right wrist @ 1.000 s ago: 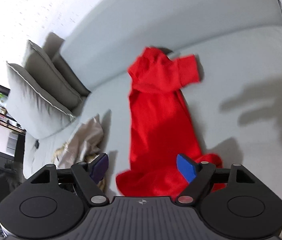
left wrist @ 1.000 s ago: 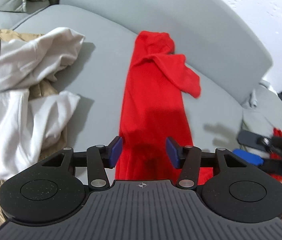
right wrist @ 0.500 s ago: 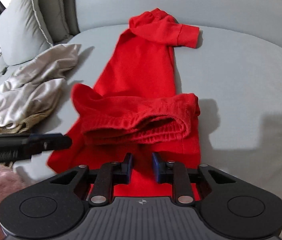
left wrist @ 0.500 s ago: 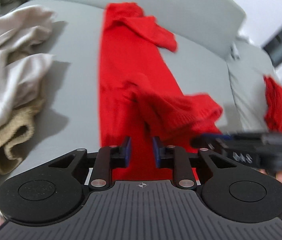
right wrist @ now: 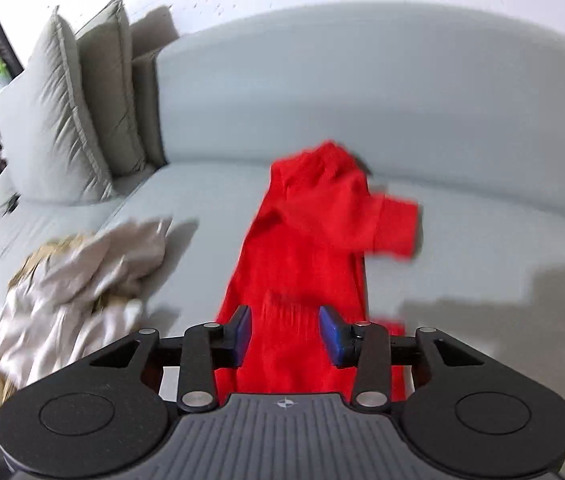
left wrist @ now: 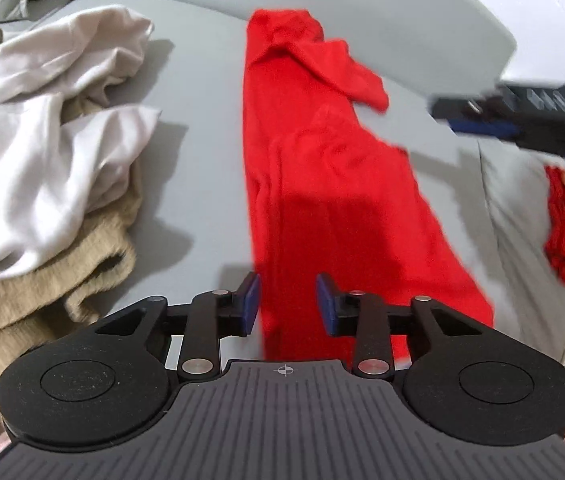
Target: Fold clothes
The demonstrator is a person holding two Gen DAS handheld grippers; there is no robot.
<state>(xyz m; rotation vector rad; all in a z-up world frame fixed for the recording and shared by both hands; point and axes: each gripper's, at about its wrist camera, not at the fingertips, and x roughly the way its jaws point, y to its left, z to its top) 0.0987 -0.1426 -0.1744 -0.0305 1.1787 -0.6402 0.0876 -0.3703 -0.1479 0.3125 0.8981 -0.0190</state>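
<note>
Lying lengthwise on the grey sofa [left wrist: 202,128], red garment [left wrist: 322,184] had bare cushion right, white-and-tan clothes pile [left wrist: 42,152] left. Left gripper [left wrist: 287,303] and right gripper [right wrist: 285,334] jaws were opening, gripping nothing.

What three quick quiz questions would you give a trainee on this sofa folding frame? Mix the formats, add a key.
1. True or false: the red garment lies stretched out lengthwise on the grey sofa seat.
2. Which pile sits beside the red garment in the left wrist view? A) white and tan clothes B) blue jeans C) a stack of towels
3. Fill in: in both wrist views, the cloth seen between the pads of the left gripper and the right gripper is coloured ____.

Key: 1 true; 2 A; 3 red
</note>
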